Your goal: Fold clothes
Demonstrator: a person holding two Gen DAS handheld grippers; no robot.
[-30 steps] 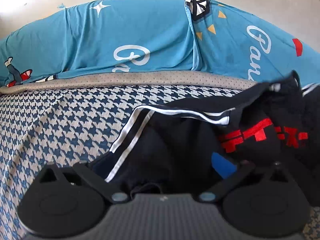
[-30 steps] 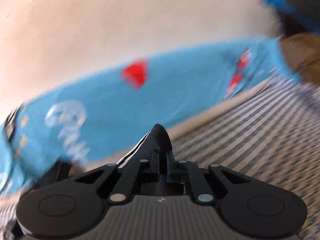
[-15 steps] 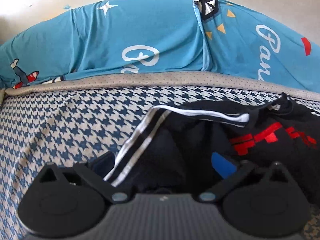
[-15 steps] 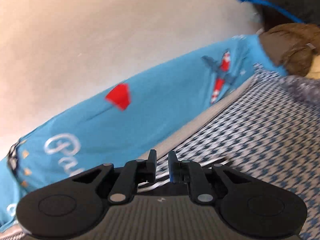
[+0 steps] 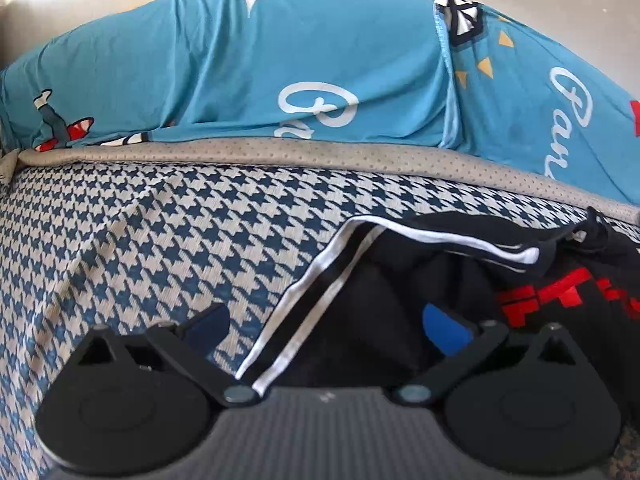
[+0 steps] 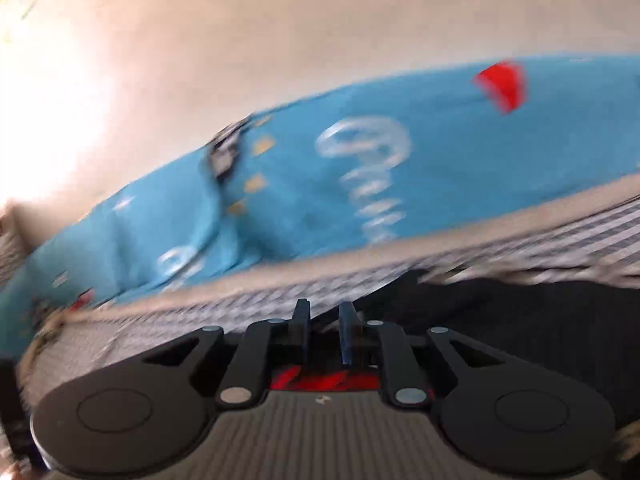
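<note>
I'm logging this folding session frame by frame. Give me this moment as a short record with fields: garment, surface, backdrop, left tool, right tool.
garment: black garment with white stripes and red print, lying crumpled
surface: blue-and-cream houndstooth cover, tan edging behind it
backdrop: blue printed cloth with white script, below a pale wall
left tool: open wide, straddling the striped edge, not pinching it
right tool: narrow gap, jaws opening, nothing between them, above the garment; view blurred

Left hand-held gripper (image 5: 326,326), jaws wide apart, over a black garment (image 5: 384,300) with white stripes and red lettering, on a houndstooth bed (image 5: 160,232). Blue printed fabric (image 5: 248,72) lies far behind.
</note>
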